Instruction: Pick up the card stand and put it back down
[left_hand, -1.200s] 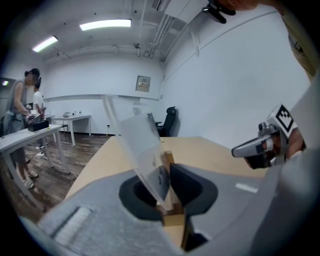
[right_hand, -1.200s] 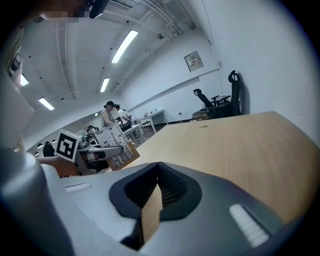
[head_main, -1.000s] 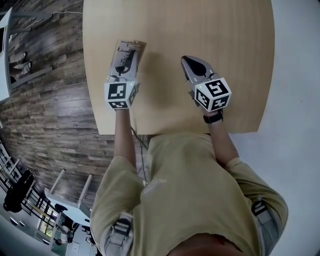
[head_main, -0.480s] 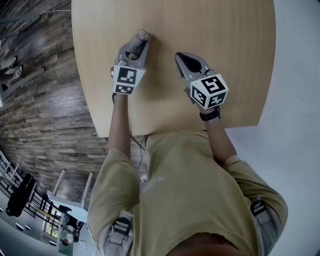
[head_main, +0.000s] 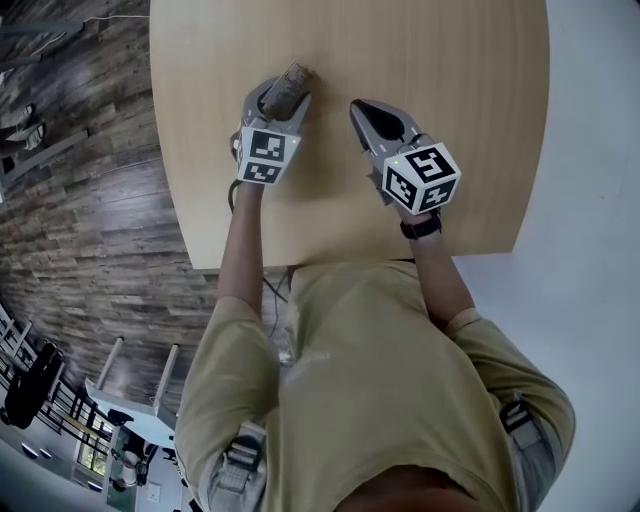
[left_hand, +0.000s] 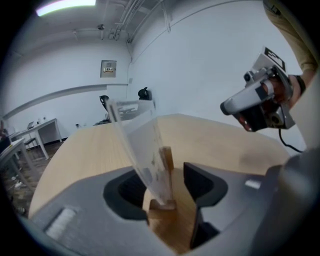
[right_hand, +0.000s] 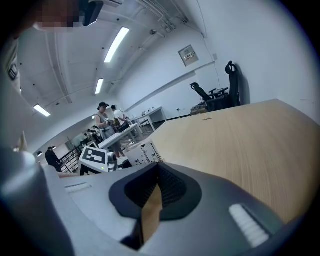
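The card stand (head_main: 290, 85), a small wooden base holding a clear card, stands on the round wooden table (head_main: 450, 100). My left gripper (head_main: 280, 100) is around it, and its jaws are opening. In the left gripper view the wooden base (left_hand: 163, 202) sits in the gap between the jaws, with the card (left_hand: 140, 145) leaning left and a gap on the right side. Neither pad presses on it. My right gripper (head_main: 362, 108) rests just to the right, shut and empty, and the left gripper view catches it too (left_hand: 260, 100). Between its jaws (right_hand: 152, 200) only a thin sliver of table shows.
The table's near edge (head_main: 300, 262) lies just behind both grippers, with dark plank floor (head_main: 80, 200) to its left. An office chair (right_hand: 230, 85) stands past the table's far side. Several people (right_hand: 107, 122) and desks are in the distance.
The stand, held with its card face up a second ago, was carried forward and now stands on the table. The left jaws have opened off it. The right gripper barely moved.
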